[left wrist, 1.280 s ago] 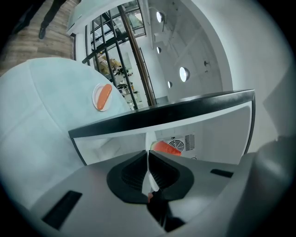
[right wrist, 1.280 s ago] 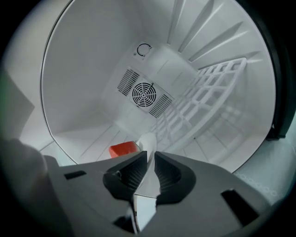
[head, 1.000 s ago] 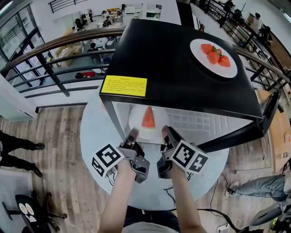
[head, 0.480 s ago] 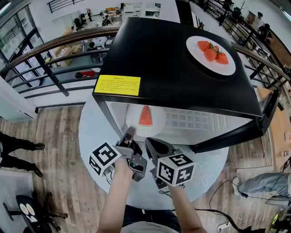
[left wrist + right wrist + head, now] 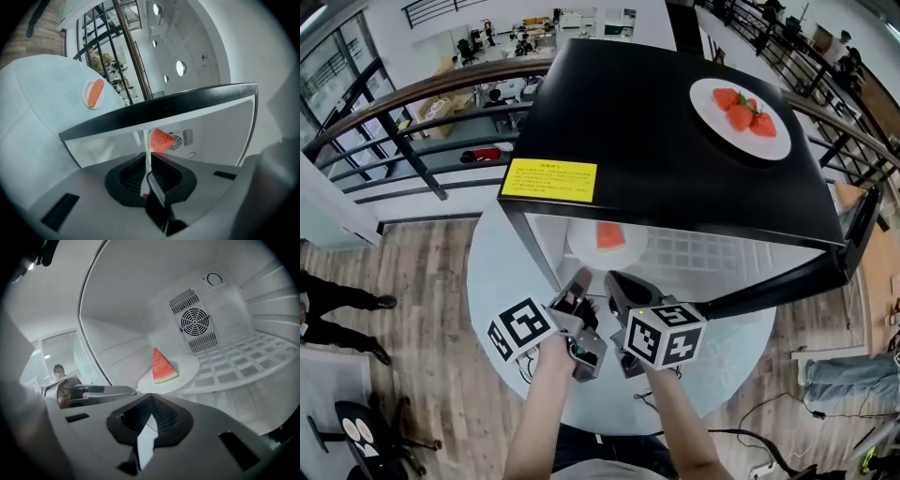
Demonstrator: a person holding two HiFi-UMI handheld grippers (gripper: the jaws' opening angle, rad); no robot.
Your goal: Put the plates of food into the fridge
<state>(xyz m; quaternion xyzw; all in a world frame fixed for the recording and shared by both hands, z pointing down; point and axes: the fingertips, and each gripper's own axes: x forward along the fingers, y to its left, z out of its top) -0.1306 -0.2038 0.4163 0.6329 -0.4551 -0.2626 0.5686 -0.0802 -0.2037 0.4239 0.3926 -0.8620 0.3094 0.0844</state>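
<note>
The plate (image 5: 188, 365) with the watermelon slice (image 5: 162, 366) sits at the front left corner of the wire shelf (image 5: 243, 362) inside the open fridge (image 5: 675, 159). Your left gripper (image 5: 580, 281) is clamped narrow on the plate's near rim. Your right gripper (image 5: 617, 281) is just beside it, short of the plate, jaws pressed together with nothing between them. A second plate (image 5: 712, 127) of red fruit rests on the fridge top, near its far right corner. The fridge stands on a round white table (image 5: 492, 281).
</note>
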